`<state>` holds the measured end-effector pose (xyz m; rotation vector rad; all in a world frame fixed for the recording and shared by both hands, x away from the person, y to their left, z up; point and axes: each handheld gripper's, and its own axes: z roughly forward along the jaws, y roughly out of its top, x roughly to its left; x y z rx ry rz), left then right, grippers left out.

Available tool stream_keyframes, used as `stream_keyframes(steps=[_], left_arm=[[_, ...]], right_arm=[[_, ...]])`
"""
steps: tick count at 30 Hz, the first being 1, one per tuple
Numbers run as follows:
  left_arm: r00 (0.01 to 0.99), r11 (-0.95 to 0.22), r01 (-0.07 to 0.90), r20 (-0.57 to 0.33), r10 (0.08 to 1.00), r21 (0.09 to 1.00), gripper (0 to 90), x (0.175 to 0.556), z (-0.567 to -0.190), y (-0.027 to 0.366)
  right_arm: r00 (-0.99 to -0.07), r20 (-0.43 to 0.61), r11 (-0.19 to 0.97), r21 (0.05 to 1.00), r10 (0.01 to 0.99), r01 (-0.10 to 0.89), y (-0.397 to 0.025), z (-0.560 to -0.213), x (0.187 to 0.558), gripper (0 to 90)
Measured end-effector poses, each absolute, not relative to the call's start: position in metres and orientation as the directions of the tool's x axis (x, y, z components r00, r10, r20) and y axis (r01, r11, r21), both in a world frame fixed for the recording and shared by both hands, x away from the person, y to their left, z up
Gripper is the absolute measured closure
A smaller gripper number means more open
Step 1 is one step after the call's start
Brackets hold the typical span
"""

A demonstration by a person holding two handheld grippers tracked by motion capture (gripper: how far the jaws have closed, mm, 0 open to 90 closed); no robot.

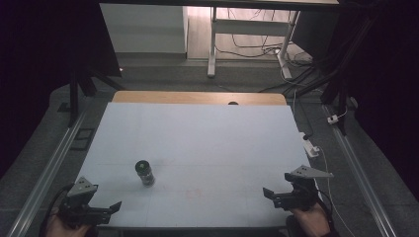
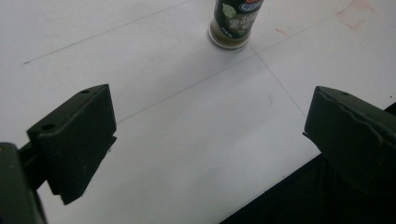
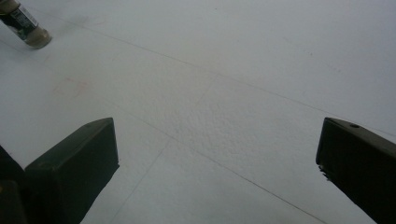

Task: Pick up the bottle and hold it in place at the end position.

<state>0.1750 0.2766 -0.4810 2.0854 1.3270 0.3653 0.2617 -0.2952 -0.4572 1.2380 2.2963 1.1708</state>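
Observation:
A small spice jar [image 1: 145, 173] with a dark lid and a green label stands upright on the white table [image 1: 207, 143], left of centre. The left gripper view has the jar [image 2: 235, 23] ahead of the jaws, beyond their reach. My left gripper [image 1: 114, 207] rests at the table's front left corner, open and holding nothing, with its jaws wide apart [image 2: 210, 140]. Over at the front right, my right gripper [image 1: 269, 193] is likewise open and empty [image 3: 217, 163]. The right gripper view catches the jar [image 3: 23, 25] far off at the upper left.
A faint red square mark [image 1: 193, 193] lies on the table between the grippers. Metal rails [image 1: 49, 168] run along both sides of the table. A desk frame with cables [image 1: 257, 44] stands on the floor beyond the far edge.

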Motion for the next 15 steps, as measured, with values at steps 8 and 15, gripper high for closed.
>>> stream_keyframes(steps=[8, 15], left_arm=[[0.456, -0.282, 0.715, -0.12, 0.882, 0.64, 1.2, 0.1761, -0.4812, 0.2784], [0.444, -0.267, 0.721, -0.13, 0.886, 0.64, 0.0, 0.1763, -0.4813, 0.2799]], right_arm=[[-0.613, 0.128, 0.322, 0.759, 0.779, 0.566, -0.294, -0.4576, 0.2619, 0.0], [-0.629, 0.123, 0.343, 0.751, 0.768, 0.564, -0.2923, -0.4581, 0.2624, 0.0]])
